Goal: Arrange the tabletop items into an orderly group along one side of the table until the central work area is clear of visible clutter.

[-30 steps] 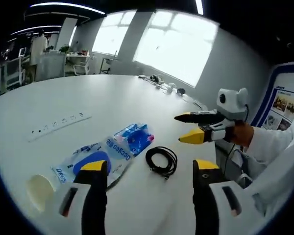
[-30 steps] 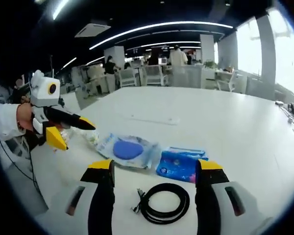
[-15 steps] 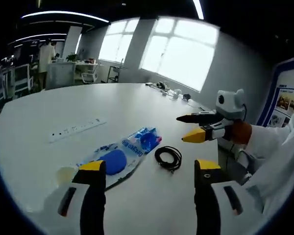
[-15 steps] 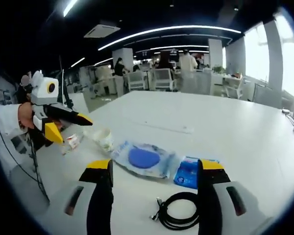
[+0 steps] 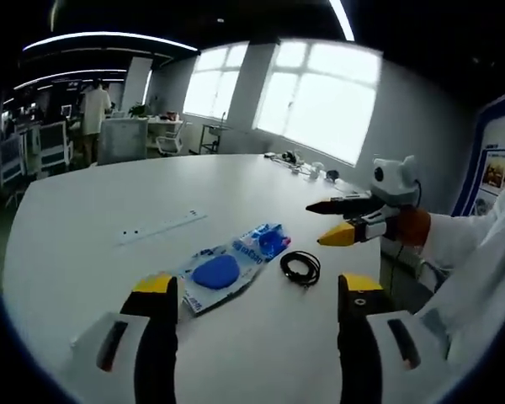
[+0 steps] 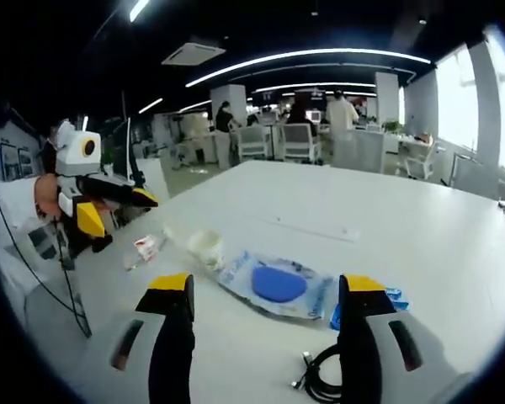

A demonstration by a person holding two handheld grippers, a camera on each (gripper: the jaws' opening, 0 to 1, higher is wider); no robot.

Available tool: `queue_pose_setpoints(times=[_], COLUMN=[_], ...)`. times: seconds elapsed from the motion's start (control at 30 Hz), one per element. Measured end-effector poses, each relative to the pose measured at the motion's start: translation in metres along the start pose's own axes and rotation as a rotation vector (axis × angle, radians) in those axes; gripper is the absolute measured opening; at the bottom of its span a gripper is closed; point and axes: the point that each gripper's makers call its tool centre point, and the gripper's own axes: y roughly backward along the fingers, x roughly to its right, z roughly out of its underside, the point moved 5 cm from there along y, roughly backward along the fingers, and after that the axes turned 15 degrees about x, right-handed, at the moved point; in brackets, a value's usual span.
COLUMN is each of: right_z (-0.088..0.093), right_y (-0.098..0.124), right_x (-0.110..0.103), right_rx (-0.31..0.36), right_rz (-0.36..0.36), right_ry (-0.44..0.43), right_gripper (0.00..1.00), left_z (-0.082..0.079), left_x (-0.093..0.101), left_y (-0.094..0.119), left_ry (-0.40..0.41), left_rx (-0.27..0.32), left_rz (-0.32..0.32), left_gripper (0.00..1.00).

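Blue-printed packet [image 5: 232, 265] lies lengthwise toward the windows; both claws gape apart, empty.

Strong daylight through large windows [image 5: 320, 101], blown out to near white, no detail in the panes. Ceiling strip lights [image 6: 311, 59] overhead read as curved bright lines, bent by fisheye. White table [image 5: 93, 227] evenly lit, mild sheen, soft faint shadows under the packets. Ceiling dark, heavy contrast against windows. Straight edges bow toward the rim; table outline curves hard. Centre fairly sharp; edges smeared and darkened. Far office background soft, low detail. In the right gripper view, window glare at the right edge, left side dimmer, slight overall haze
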Motion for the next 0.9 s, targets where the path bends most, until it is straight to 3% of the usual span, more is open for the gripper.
queue_pose_setpoints(times=[0.63,0.9], right_z=[-0.013,-0.016], right_y=[-0.021,-0.041], right_x=[-0.051,-0.081], right_rx=[-0.008,-0.019], right_rz=[-0.128,-0.207], right_ry=[0.027,0.039], right_gripper=[0.68,0.7], left_z=[-0.007,-0.005], left_x=[-0.023,-0.035], left_y=[0.093,0.133], left_ry=[0.005,0.019], left_rx=[0.064,0.081], left_rz=[-0.165,-0.248], left_gripper=[0.82,0.82])
